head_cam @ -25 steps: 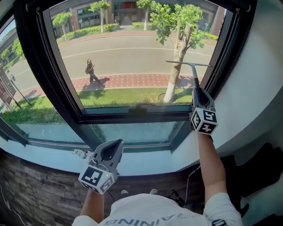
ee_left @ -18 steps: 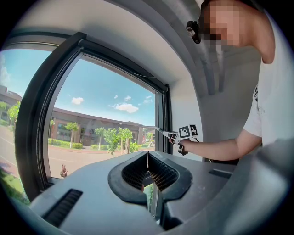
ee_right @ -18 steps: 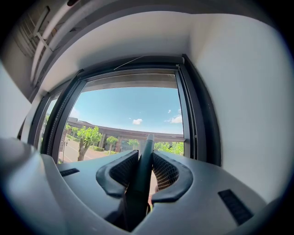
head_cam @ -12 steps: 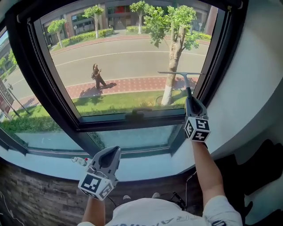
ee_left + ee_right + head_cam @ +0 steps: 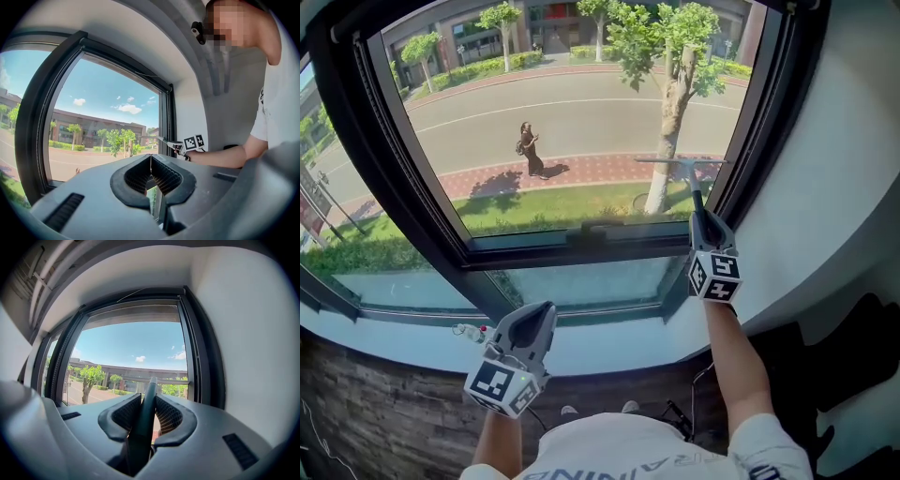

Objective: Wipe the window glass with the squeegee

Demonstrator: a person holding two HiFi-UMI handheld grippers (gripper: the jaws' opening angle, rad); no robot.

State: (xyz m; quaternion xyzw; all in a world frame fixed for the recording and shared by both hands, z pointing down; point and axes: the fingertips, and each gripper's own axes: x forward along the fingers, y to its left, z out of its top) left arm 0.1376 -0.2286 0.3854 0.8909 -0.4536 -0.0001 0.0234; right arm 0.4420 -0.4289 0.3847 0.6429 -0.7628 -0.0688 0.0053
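The squeegee (image 5: 682, 165) has a thin horizontal blade and a dark handle; its blade lies against the window glass (image 5: 562, 122) near the lower right corner of the big pane. My right gripper (image 5: 701, 223) is shut on the handle, which stands up between the jaws in the right gripper view as a dark squeegee handle (image 5: 143, 420), with the blade (image 5: 159, 379) crossing above. My left gripper (image 5: 532, 323) hangs low by the sill, shut with nothing in it; its jaws meet in the left gripper view (image 5: 151, 165). The right gripper (image 5: 183, 146) shows there too.
A black window frame (image 5: 581, 246) bounds the pane, with a handle (image 5: 587, 232) on the lower rail and a narrower glass strip (image 5: 581, 279) under it. A white sill (image 5: 609, 342) runs below. A white wall (image 5: 834, 178) stands close on the right.
The right gripper carried the squeegee down the glass along the right side of the pane, then held nearly still. The left gripper stayed low by the sill.
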